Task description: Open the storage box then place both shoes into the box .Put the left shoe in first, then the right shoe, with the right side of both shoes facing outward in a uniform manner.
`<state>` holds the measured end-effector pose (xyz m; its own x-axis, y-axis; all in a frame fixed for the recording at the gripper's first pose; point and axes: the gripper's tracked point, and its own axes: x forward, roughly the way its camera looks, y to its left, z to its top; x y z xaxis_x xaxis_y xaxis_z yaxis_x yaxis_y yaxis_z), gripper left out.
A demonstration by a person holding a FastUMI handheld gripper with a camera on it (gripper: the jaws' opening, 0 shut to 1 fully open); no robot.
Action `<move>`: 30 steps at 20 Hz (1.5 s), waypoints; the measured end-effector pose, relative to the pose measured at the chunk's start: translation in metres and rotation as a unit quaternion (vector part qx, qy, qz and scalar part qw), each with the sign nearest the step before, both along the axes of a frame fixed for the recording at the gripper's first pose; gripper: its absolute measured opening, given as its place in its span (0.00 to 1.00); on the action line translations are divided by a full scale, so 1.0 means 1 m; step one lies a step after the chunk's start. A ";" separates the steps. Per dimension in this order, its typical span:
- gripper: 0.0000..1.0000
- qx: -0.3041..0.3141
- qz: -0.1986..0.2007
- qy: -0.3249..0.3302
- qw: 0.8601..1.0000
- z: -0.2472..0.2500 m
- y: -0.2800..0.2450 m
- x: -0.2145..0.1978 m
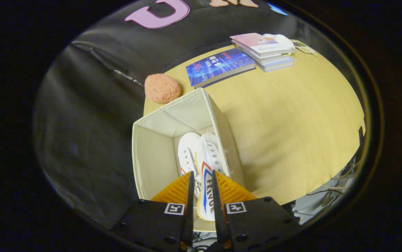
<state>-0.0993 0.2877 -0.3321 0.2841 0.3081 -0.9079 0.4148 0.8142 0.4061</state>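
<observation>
1. Left of the scene: a fuzzy, rounded orange-pink pad (162, 88) lies at the tabletop's far left edge, just beyond the far corner of the box and apart from it.
2. The cream fabric storage box (152, 154), square and open-topped, stands on the pale wooden tabletop (291, 119) near its left edge. No lid is seen over it; the opening step is judged done.
3. Inside the box, against its right wall, a first white canvas lace-up shoe (187, 150) lies toe away from the fingers.
4. Beside and touching it on the right, a second white canvas shoe with red and blue side stripes (207, 164) is tilted on its side, striped face up, heel end between the fingers.
5. The gripper (201, 182) hangs over the near part of the box, its fingers drawn close with the second shoe's heel part in the narrow gap. Pinching looks probable; firm contact on both sides cannot be told.
6. Handling judgement: the shoes appear light, with soft canvas uppers that yield and stiffer rubber soles. The heel collar or sole edge offers the surest hold. The box walls are thin fabric and likely flex if nudged.
7. Far right: a blue paperback book (218, 66) and a stack of pale books (263, 49) lie well apart from the box.
</observation>
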 end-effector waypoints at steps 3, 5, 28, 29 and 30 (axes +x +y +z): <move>0.28 0.007 0.002 0.005 1.000 -0.001 0.003 0.001; 0.28 0.011 0.005 0.007 1.000 -0.002 0.005 0.001; 0.28 0.102 0.014 -0.079 0.992 0.026 -0.031 0.044; 0.28 0.101 0.011 -0.095 0.990 0.032 -0.043 0.049; 0.28 0.098 0.010 -0.113 0.989 0.037 -0.055 0.054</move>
